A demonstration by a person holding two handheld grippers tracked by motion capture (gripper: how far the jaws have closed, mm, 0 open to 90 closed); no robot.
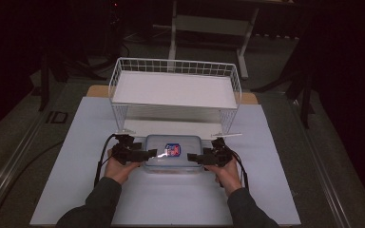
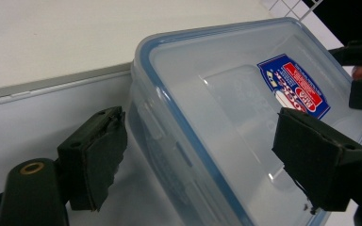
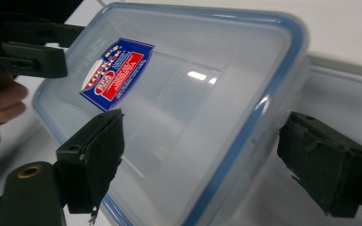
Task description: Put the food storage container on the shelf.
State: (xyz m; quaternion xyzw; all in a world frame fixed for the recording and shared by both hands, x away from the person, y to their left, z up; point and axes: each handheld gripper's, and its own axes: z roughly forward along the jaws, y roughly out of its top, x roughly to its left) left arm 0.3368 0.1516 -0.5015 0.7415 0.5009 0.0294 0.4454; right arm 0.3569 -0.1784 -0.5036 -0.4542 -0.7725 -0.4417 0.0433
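Observation:
A clear plastic box (image 1: 171, 164) with a blue-rimmed lid and a red and blue label (image 1: 172, 150) lies flat on the white table, just in front of the wire shelf. My left gripper (image 1: 152, 154) is at its left end, jaws open. In the left gripper view the box (image 2: 226, 94) has its edge between the spread jaws of the left gripper (image 2: 207, 160), whose pads stand apart from it. My right gripper (image 1: 192, 157) is at the right end, also open. Its jaws straddle the rim of the box (image 3: 179, 94) in the right gripper view without pressing on it (image 3: 217, 165).
A white wire shelf (image 1: 173, 90) on legs stands behind the box, its platform raised above the table. The white tabletop (image 1: 171, 204) stretches toward the person. A metal desk frame (image 1: 209, 28) stands in the dark background.

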